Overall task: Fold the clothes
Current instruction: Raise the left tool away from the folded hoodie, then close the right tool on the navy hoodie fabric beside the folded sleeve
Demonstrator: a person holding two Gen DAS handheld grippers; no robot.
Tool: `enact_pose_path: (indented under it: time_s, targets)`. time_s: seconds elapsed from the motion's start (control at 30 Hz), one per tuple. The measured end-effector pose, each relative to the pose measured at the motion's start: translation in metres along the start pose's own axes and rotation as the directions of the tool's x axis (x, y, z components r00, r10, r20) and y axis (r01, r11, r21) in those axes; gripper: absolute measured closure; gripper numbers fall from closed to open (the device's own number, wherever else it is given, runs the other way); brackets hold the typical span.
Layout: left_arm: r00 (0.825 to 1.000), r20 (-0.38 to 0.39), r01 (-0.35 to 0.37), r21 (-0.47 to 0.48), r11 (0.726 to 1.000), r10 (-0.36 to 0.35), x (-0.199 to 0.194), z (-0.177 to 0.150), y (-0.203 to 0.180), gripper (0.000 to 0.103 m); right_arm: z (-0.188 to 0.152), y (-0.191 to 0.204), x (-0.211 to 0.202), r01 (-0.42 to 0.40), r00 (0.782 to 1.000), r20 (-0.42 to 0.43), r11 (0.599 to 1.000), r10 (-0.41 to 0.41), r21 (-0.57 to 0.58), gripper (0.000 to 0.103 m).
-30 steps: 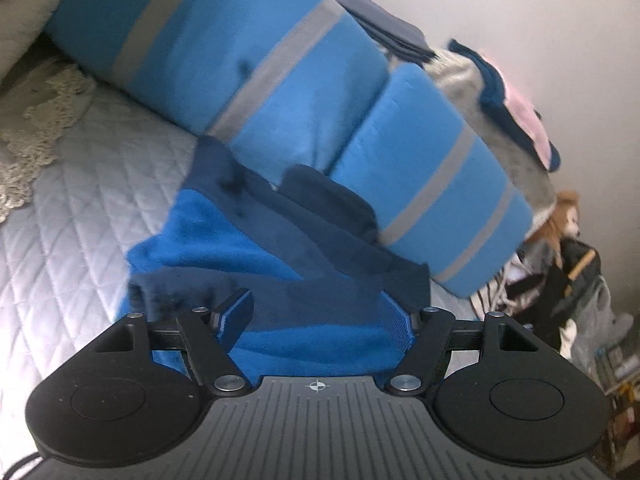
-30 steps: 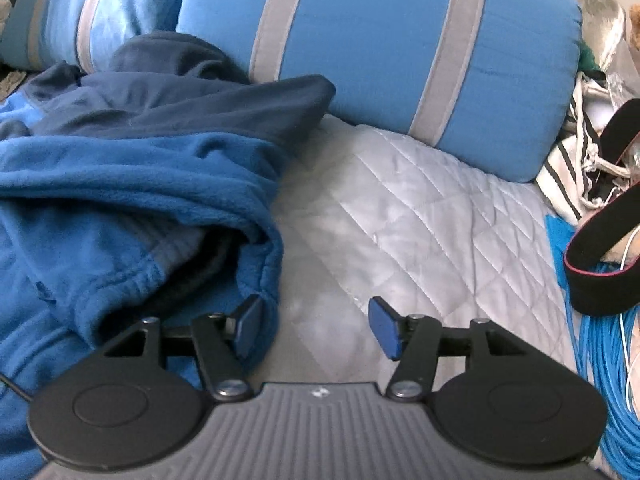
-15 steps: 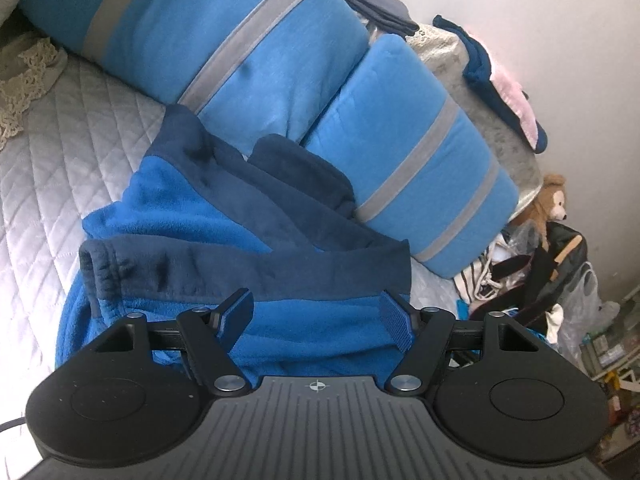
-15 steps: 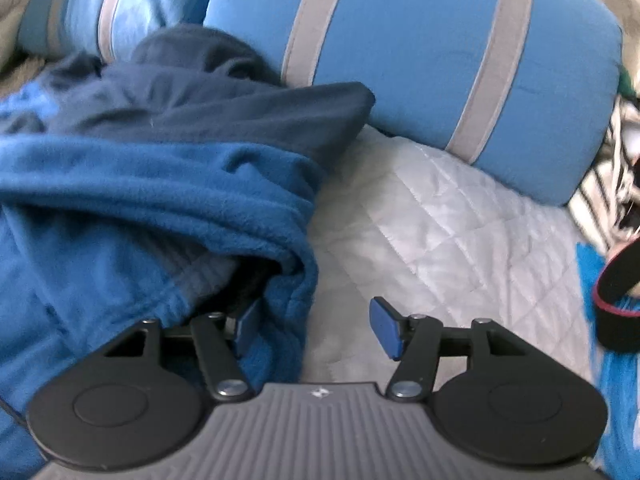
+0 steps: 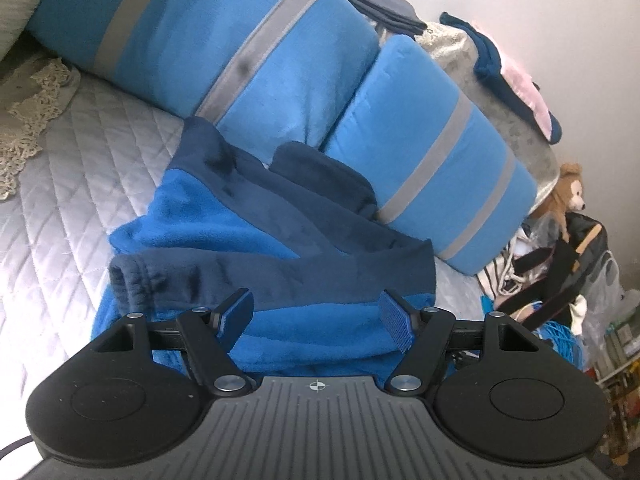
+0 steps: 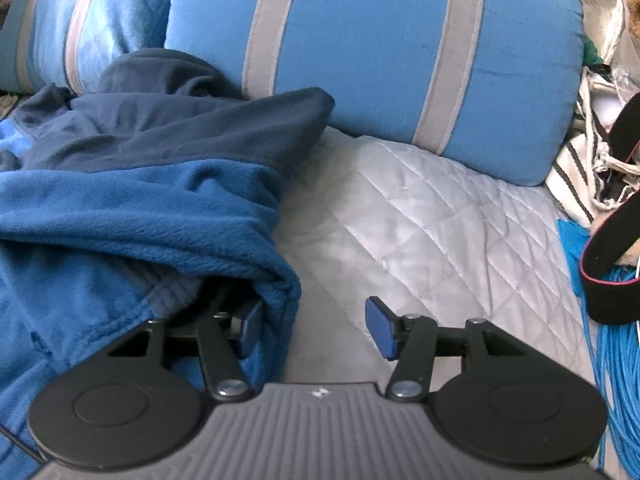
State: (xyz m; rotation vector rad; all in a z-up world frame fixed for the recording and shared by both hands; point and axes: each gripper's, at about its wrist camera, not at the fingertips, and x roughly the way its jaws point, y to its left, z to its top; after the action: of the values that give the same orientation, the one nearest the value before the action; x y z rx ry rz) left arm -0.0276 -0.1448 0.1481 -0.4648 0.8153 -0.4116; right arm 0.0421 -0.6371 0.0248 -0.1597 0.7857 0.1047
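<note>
Left wrist view, from the left: lace-edged cloth (image 5: 28,120) at the far left edge, lying on the quilted grey bedspread (image 5: 76,200). Blue fleece garment (image 5: 248,216) bunched mid-bed, bright blue with navy bands, its far navy edge pushed up against two blue pillows (image 5: 248,52) with grey stripes. Navy cuff (image 5: 128,280) folded over at the garment's left side. Left tongs (image 5: 316,320) spread wide just above the near bright-blue fold, pads apart on either side of the fabric, nothing pinched between them. Behind the pillows, against the wall, a stack of folded cloth in navy, grey and pink (image 5: 516,92). Further right, a brown plush toy (image 5: 568,192) above a heap of bags and straps off the bed's edge.

Right wrist view, from the left: the same garment (image 6: 120,208) filling the left half, navy part on top near the pillows (image 6: 380,48), bright-blue fold curling down at its right border. Right tongs (image 6: 316,328) with jaws apart, having just narrowed a little; left pad tucked under the rolled fleece edge, right pad over bare bedspread (image 6: 440,220), so the fold's edge sits between them without being squeezed. At the right, a striped white cloth (image 6: 572,184), a black band with a red rim (image 6: 608,264), and coiled blue cord (image 6: 616,360) beside the bed.
</note>
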Motion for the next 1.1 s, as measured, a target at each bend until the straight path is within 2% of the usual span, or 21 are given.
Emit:
enact_pose_path:
  time_s: [0.13,0.27,0.33,0.57,0.7,0.9,1.1]
  targets:
    - [1.0,-0.003,-0.003,-0.008,1.0,0.002,0.002,0.0,0.003,0.034,0.006,0.001,-0.003,-0.038,0.999,0.024,0.999,0.038,0.002,0.036]
    - [1.0,-0.015,0.003,-0.004,1.0,-0.003,0.006,-0.002,-0.001,0.034,0.01,0.002,0.006,-0.033,0.999,-0.004,0.999,0.033,-0.01,0.036]
    - [1.0,-0.023,0.002,0.011,1.0,-0.002,0.007,-0.003,-0.004,0.034,0.01,0.001,0.009,-0.005,1.0,-0.007,1.0,0.005,-0.019,0.036]
    - [0.999,-0.032,-0.01,0.067,0.998,0.012,0.006,-0.002,-0.018,0.034,0.006,0.002,0.008,0.021,1.0,-0.002,1.0,-0.021,-0.02,0.035]
    - [0.999,-0.03,-0.019,0.092,0.996,0.022,0.003,0.001,-0.026,0.034,0.006,0.0,0.006,0.009,1.0,-0.001,1.0,-0.009,-0.005,0.035]
    - [0.996,-0.037,-0.065,0.221,0.973,0.075,0.008,-0.001,-0.051,0.034,0.005,-0.012,-0.005,-0.067,0.998,0.01,0.996,0.067,0.055,0.033]
    - [0.995,-0.068,-0.055,0.287,0.956,0.077,0.02,0.0,-0.074,0.034,0.005,-0.036,-0.023,-0.201,0.979,0.056,0.963,0.194,0.179,0.029]
